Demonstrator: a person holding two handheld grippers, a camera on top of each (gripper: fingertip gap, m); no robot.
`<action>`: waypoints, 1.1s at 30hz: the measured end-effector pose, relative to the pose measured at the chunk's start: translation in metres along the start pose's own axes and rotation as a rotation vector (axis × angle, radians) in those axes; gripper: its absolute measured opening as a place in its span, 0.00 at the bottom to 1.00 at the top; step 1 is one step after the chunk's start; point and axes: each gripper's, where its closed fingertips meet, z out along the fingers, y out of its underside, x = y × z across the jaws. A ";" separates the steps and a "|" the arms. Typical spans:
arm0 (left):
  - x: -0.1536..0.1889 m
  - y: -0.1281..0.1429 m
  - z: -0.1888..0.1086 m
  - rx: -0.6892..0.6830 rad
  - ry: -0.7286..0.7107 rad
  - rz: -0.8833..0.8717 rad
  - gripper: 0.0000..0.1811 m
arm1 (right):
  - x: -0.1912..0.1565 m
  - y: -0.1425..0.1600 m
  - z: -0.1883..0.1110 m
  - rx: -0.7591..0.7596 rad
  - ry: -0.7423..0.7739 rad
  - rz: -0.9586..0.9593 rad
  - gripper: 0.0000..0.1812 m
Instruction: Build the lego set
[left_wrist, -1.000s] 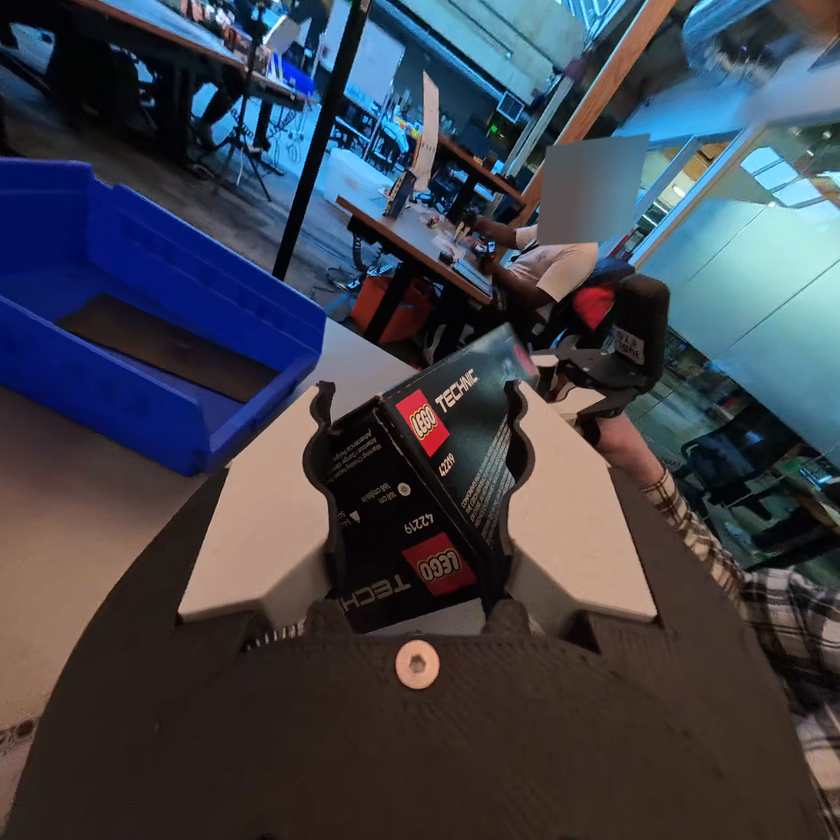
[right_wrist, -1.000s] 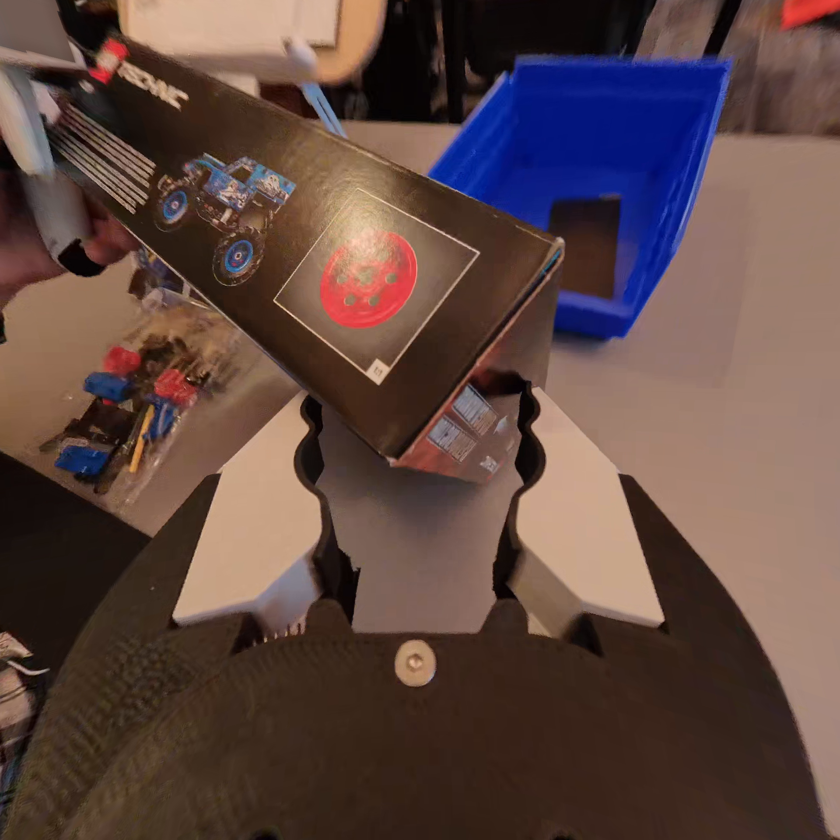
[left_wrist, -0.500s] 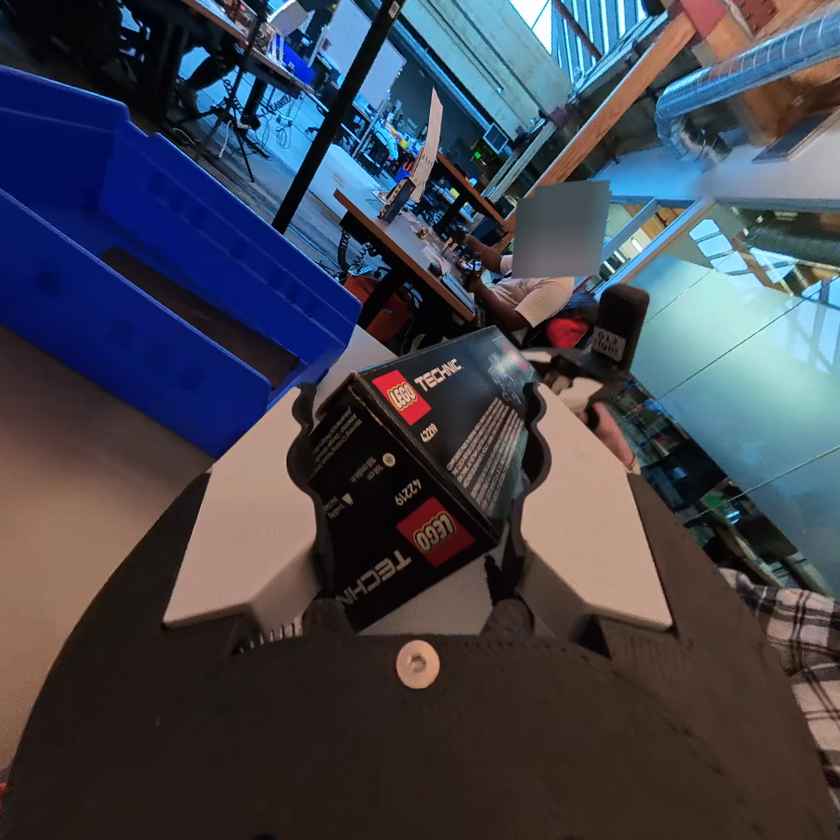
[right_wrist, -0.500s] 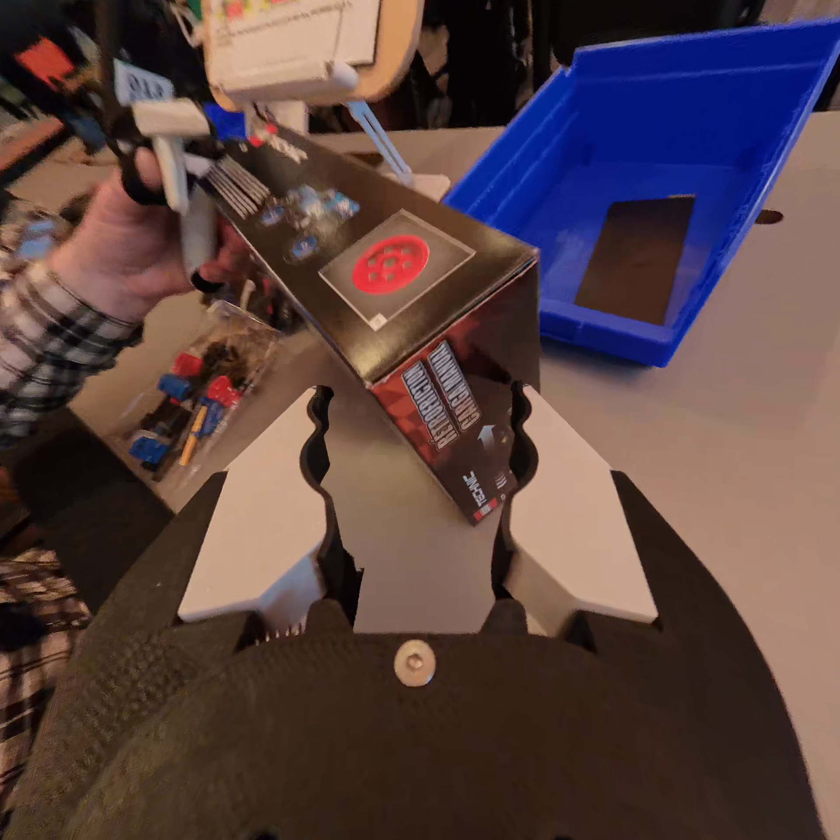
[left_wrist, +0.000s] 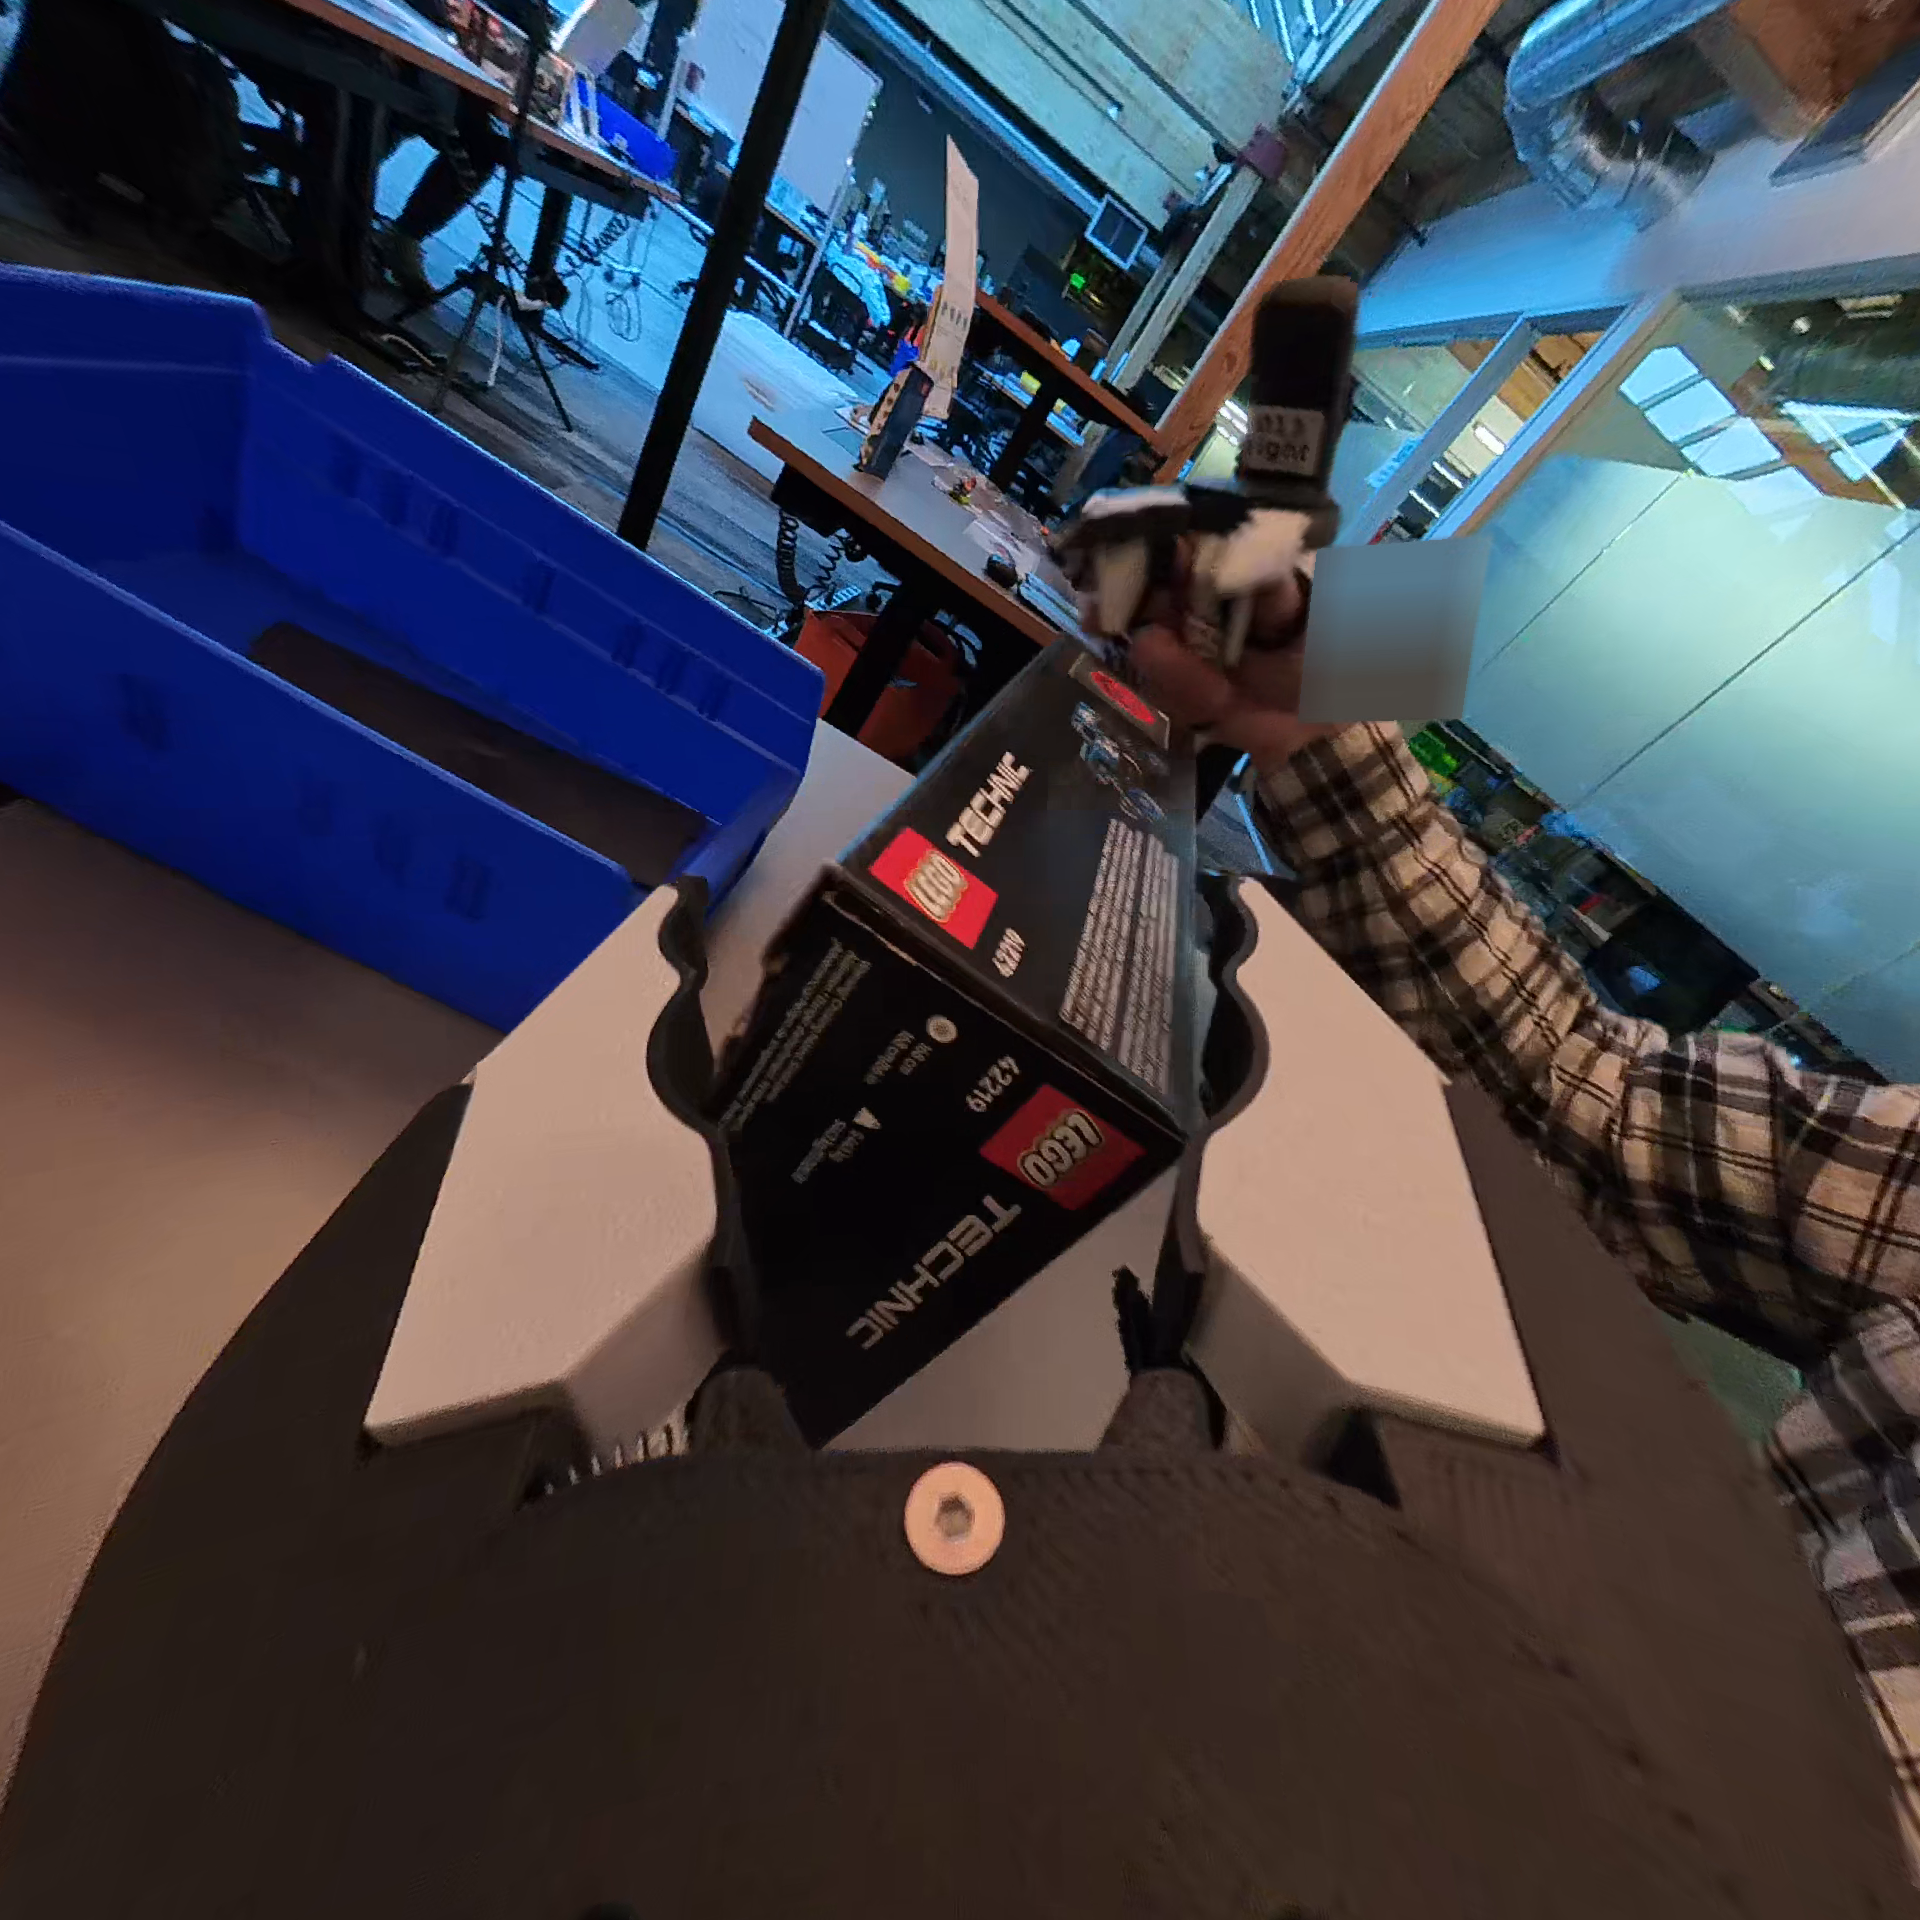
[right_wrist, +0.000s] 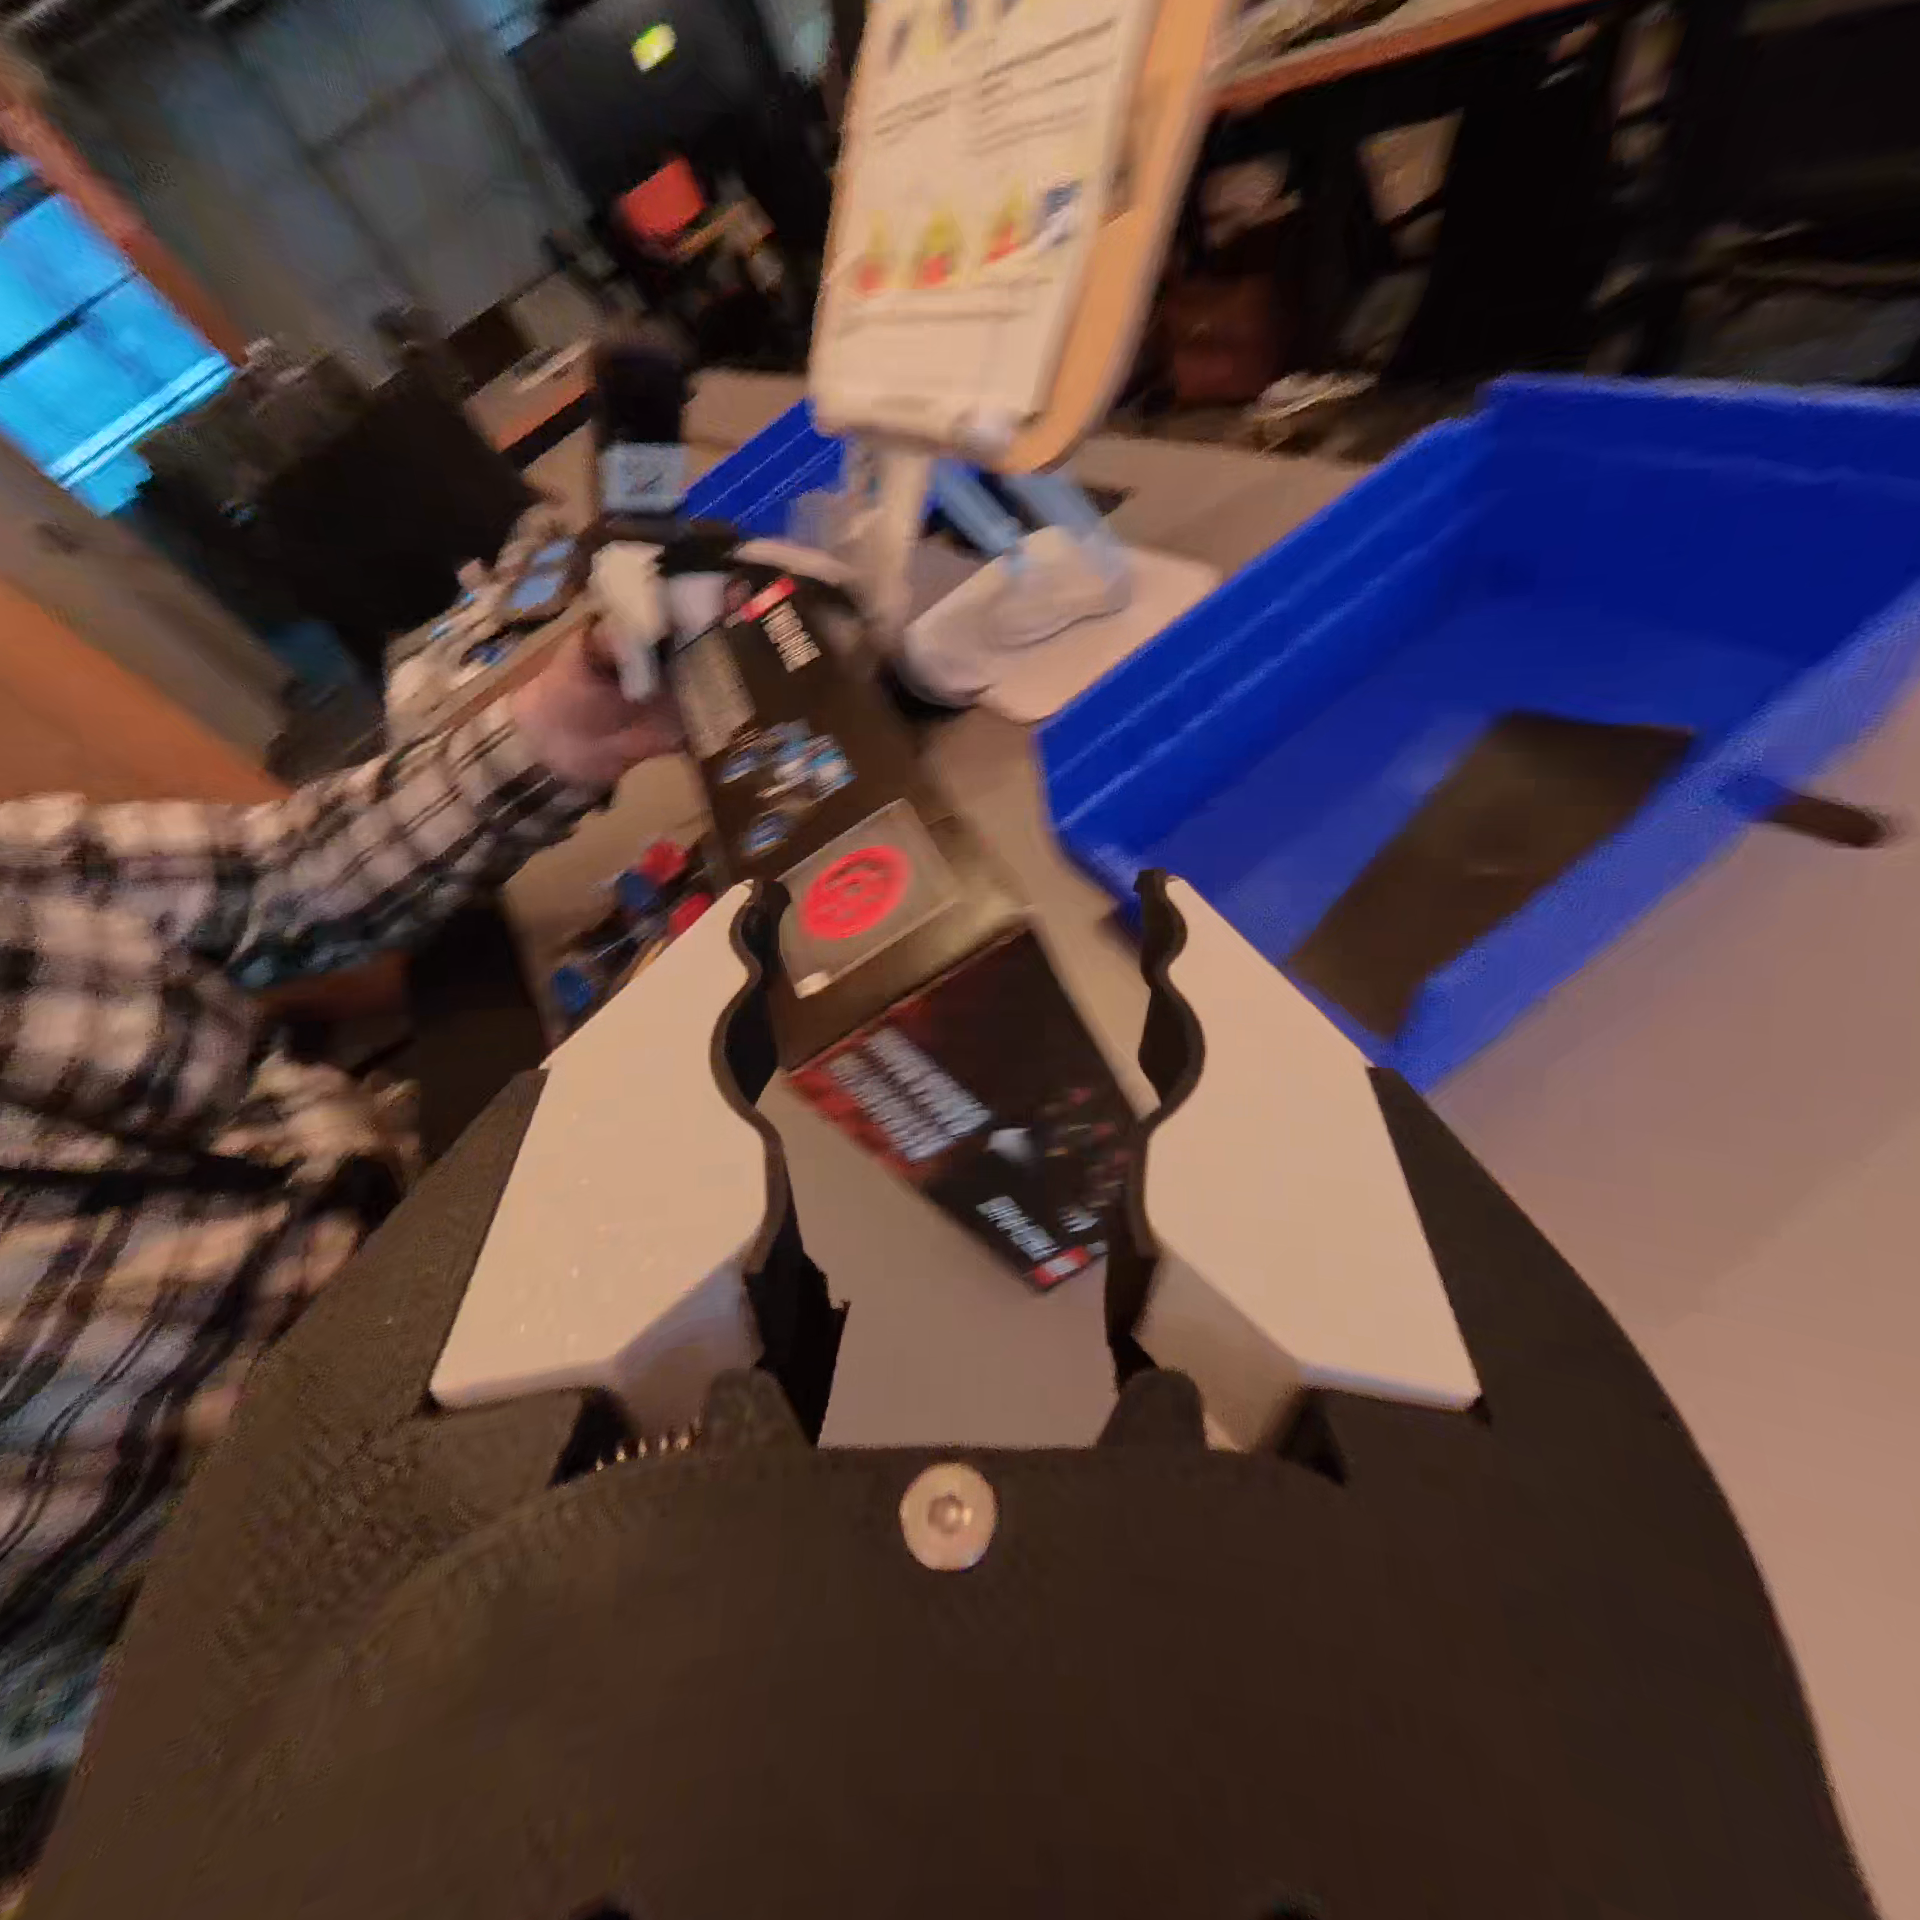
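- Your left tongs (left_wrist: 951, 1101) are clamped on one end of the black set box (left_wrist: 966, 1091), with the box's end panel wedged deep between the two white fingers (left_wrist: 582, 1164).
- Your right tongs (right_wrist: 956, 1081) are spread apart at the opposite end. The box (right_wrist: 966, 1122) sits in the gap, one edge against a finger (right_wrist: 623, 1174), but blur keeps me from telling whether the other finger touches; I judge no grip made here.
- The box is off the grey table (left_wrist: 156, 1091), slanted and spanning from one pair of tongs to the other, so you are carrying it between your hands.
- In the right wrist view, a clear bag of loose parts (right_wrist: 623, 914) in red, blue and black lies on the table below the box, to the left. It looks closed, though blur keeps me from being sure.
- The blue bin (right_wrist: 1558, 665) stands on the table to the right of the box in that view; apart from a dark flat patch on its floor, it looks empty.
- A board with printed sheets (right_wrist: 997, 208) stands on a white base at the far side.
- On progress: I judge you are at the very start. At least one bag is out of the box, and no assembled piece shows anywhere.
- Left to do: finish emptying or set the box aside, open the bags, then all of the building.
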 end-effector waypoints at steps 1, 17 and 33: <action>0.001 0.003 0.002 -0.010 0.003 0.005 0.53 | 0.022 -0.009 -0.006 0.035 0.068 0.021 0.36; 0.003 0.031 0.025 -0.299 -0.090 0.605 0.73 | 0.207 0.067 0.082 -0.504 0.646 0.046 0.02; 0.002 0.034 0.043 -0.305 -0.032 0.598 0.61 | 0.282 0.057 0.001 -0.213 0.903 0.319 0.01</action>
